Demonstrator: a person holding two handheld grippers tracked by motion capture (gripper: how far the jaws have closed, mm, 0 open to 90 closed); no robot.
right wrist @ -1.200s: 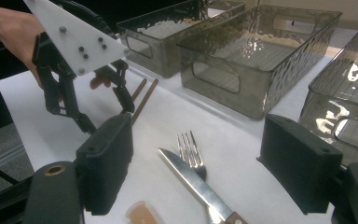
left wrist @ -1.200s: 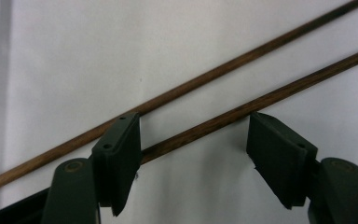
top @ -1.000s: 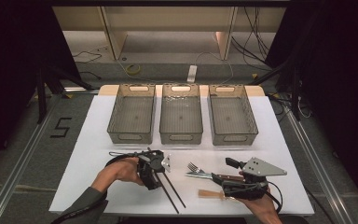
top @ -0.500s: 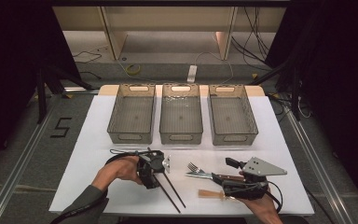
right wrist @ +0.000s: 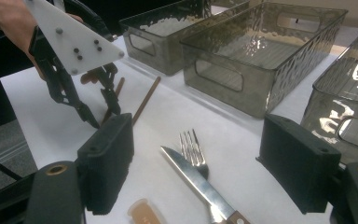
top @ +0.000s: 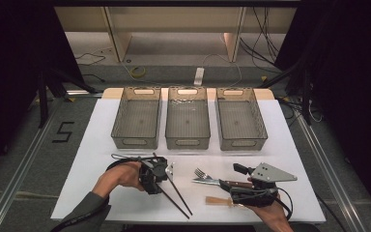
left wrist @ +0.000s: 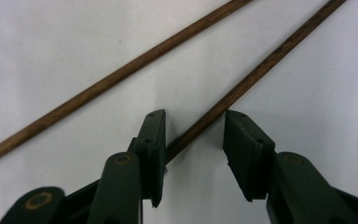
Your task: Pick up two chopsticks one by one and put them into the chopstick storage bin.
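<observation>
Overhead light is falling evenly on the white tabletop (top: 101, 145) against dark surroundings, glare is glinting off the clear bins (right wrist: 261, 51), and the near tongs are blurring softly, casting faint shadows.

Grey floor (top: 24, 159), pale shelf unit (top: 174, 24), dark surroundings.

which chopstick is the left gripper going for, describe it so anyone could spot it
On the white table, in front of the left bin, two dark wooden chopsticks lie side by side. It is the chopstick between the left gripper's closing jaws, one pad touching it; the other chopstick lies outside them.
</observation>
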